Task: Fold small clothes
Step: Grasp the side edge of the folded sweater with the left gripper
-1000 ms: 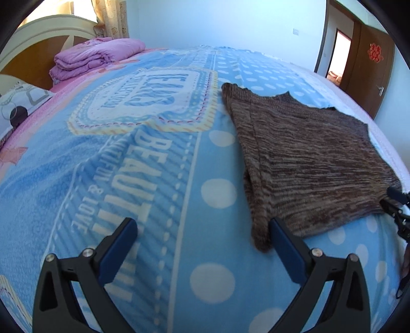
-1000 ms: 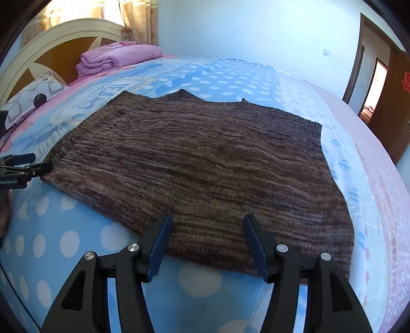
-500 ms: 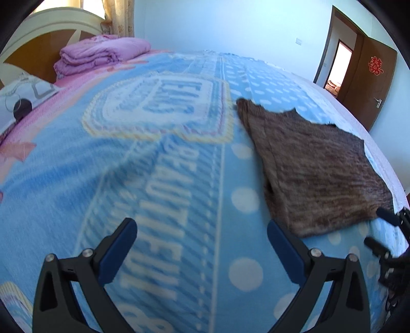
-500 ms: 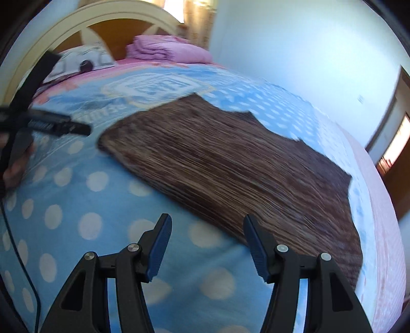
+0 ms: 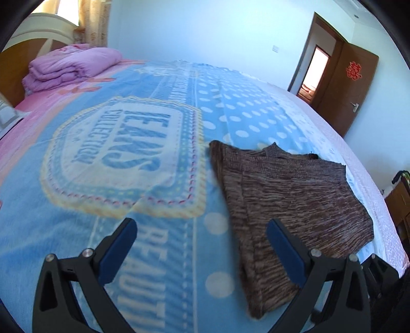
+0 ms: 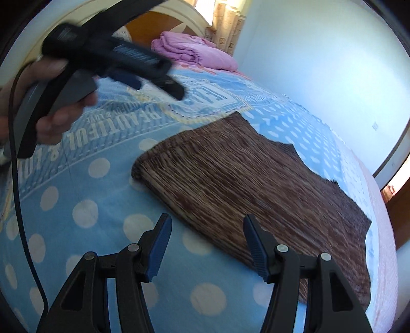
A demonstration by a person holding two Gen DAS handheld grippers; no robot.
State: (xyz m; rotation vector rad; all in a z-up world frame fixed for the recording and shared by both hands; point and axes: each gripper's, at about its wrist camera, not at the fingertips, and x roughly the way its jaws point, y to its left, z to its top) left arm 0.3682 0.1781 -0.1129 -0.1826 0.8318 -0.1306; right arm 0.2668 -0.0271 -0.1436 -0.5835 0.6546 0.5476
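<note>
A brown striped knit top [image 5: 289, 202] lies flat on the blue polka-dot blanket [image 5: 107, 158]; it also shows in the right wrist view [image 6: 251, 184]. My left gripper [image 5: 202, 246] is open and empty, raised above the bed, its right finger over the top's near left edge. It also shows in the right wrist view [image 6: 156, 82], held in a hand at upper left. My right gripper [image 6: 207, 243] is open and empty, hovering over the top's near edge.
A folded pink quilt [image 5: 71, 66] and a wooden headboard [image 6: 153, 23] are at the bed's head. An open brown door [image 5: 356, 92] is at the far right. A cable [image 6: 20, 205] hangs at left.
Both grippers lifted and swung away from the top's corners. The left gripper rose higher. The right view turned left, so the left gripper now appears large at upper left.
</note>
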